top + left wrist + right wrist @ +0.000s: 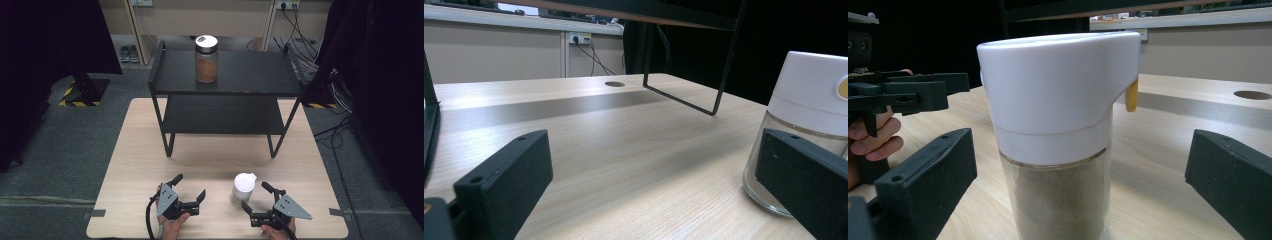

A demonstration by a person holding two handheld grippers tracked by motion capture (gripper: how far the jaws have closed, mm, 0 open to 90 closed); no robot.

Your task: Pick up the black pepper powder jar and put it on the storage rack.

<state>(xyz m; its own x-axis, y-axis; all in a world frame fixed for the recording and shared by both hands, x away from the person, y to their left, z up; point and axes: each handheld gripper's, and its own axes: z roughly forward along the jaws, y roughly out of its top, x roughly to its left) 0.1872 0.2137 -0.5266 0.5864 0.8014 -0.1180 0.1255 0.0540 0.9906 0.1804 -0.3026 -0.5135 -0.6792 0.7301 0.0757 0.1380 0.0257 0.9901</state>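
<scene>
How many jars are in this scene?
2. One jar with a white lid stands on the table near the right claw; a second jar, with brown contents, stands on the rack's top shelf.

Matt wood table, glossy plastic cap

1. This looks like a lab or test room, not a home.
2. Black curtains hang on both sides.
3. Lots of cables lie on the grey carpet floor, and plugs sit in wall sockets.
4. Yellow and black warning tape marks a stand's foot.
5. A plain wooden tabletop holds a black metal shelf.
</scene>
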